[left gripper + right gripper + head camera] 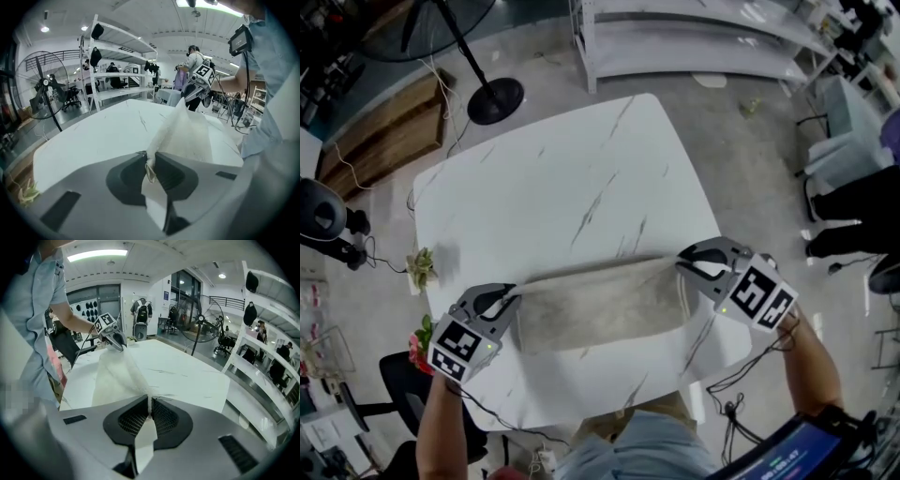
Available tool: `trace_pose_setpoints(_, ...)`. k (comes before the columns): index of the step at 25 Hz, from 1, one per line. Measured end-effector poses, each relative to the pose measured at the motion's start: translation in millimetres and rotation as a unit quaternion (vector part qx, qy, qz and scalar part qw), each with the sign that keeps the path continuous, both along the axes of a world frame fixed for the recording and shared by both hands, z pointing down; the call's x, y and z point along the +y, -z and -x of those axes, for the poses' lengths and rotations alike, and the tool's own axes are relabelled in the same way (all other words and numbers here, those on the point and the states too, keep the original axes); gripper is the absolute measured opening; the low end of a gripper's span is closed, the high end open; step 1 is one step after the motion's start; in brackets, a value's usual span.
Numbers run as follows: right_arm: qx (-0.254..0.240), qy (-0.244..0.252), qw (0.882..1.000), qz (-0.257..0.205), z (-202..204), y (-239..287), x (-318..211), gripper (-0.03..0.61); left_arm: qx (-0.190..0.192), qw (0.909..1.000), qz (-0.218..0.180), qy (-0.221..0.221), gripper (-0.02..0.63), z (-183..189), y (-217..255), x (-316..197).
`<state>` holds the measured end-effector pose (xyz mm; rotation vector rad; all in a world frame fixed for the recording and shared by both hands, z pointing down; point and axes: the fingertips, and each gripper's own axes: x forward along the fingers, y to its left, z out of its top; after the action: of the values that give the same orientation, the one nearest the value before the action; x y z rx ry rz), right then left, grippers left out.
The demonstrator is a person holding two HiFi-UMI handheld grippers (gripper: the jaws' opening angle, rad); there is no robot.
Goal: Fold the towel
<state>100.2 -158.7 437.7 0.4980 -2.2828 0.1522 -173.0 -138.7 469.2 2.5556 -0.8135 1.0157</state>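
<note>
A beige towel (602,305) hangs stretched between my two grippers above the near part of the white marble table (553,178). Its lower part rests on the tabletop. My left gripper (512,293) is shut on the towel's left top corner. My right gripper (682,263) is shut on the right top corner. In the left gripper view the towel (185,133) runs from the pinched jaws of the left gripper (151,164) towards the other gripper. The right gripper view shows the towel (117,376) leading away from the right gripper (149,406), with the cloth edge nipped between the pads.
A standing fan (483,80) and white shelving (694,42) are beyond the table's far edge. A small plant (422,267) sits at the table's left edge. A chair (417,394) is at the near left. Cables (741,380) trail by the near right corner.
</note>
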Motion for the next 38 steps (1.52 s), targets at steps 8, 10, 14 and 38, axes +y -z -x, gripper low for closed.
trace_pose_setpoints(8, 0.020, -0.015, 0.999, 0.046, 1.0, -52.5, -29.5, 0.040, 0.002, 0.9989, 0.047, 0.008, 0.051, 1.1, -42.8, -21.9)
trace_pose_setpoints(10, 0.033, -0.009, 0.998, 0.046, 0.9, -62.2, -30.6, 0.038, 0.012, 0.9982, 0.057, 0.010, 0.051, 1.0, -43.5, -23.1)
trace_pose_setpoints(14, 0.052, -0.002, 0.998, 0.040, 2.9, -76.9, -27.7, 0.045, 0.022, 0.9983, 0.045, 0.031, 0.079, 6.9, -37.5, -27.1)
trace_pose_setpoints(38, 0.038, -0.008, 0.999, 0.023, 2.7, -78.0, 112.5, 0.083, -0.030, 0.9986, -0.024, -0.038, 0.092, -41.1, -45.3, 34.7)
